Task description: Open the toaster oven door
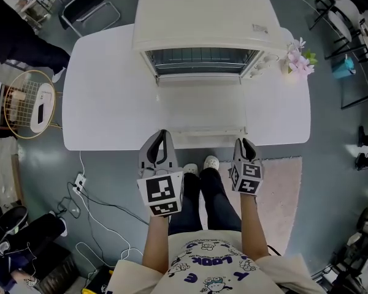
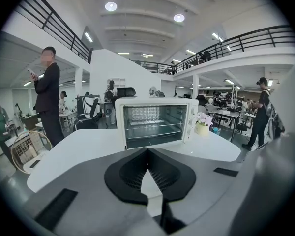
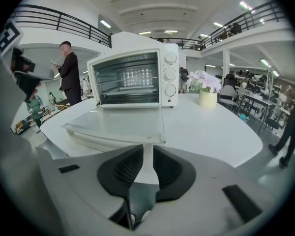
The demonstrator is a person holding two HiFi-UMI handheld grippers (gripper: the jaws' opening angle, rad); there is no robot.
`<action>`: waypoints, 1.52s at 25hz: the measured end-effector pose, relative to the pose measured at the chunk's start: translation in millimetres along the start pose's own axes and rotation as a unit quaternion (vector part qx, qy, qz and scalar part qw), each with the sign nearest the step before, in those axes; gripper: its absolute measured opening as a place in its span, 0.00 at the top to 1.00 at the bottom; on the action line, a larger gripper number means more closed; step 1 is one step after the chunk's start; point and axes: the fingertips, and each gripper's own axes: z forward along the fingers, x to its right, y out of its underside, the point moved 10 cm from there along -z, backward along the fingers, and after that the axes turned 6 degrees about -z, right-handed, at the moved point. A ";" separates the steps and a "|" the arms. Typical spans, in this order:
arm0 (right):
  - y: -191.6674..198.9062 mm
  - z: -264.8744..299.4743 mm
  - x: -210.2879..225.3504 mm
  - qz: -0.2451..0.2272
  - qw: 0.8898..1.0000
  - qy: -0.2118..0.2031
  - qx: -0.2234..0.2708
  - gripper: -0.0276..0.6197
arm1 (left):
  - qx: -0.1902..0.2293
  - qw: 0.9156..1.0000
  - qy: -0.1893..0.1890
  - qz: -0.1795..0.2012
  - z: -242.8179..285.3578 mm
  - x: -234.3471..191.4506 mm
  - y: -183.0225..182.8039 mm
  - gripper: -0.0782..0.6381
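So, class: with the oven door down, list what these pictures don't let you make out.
Markings round the dials of the toaster oven: too small, right gripper view.
Print on its top label: too small, head view.
Underside of the open door: faces the table, hidden in all views.

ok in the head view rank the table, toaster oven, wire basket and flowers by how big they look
table
toaster oven
wire basket
flowers
The basket sits below table height, farther away, so its place is less sure.
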 end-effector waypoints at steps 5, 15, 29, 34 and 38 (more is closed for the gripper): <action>-37.8 -23.2 1.2 -0.010 0.998 0.015 0.057 0.96 | 0.018 1.000 0.001 -0.004 -6.4 -1.0 -14.1 0.88; -125.6 -63.3 2.3 -0.025 0.986 0.019 0.164 0.96 | 0.061 0.998 -0.004 -0.008 -20.3 -0.6 -49.7 0.88; -206.4 -111.5 1.9 -0.028 0.965 0.001 0.259 0.96 | 0.122 0.992 -0.011 -0.004 -43.0 6.1 -97.5 0.88; -223.6 -126.4 3.1 -0.026 0.958 -0.002 0.285 0.96 | 0.142 0.990 -0.013 0.000 -50.7 8.0 -111.4 0.88; -233.0 -136.1 3.9 -0.027 0.952 -0.003 0.304 0.96 | 0.161 0.987 -0.011 0.004 -55.7 12.2 -121.5 0.88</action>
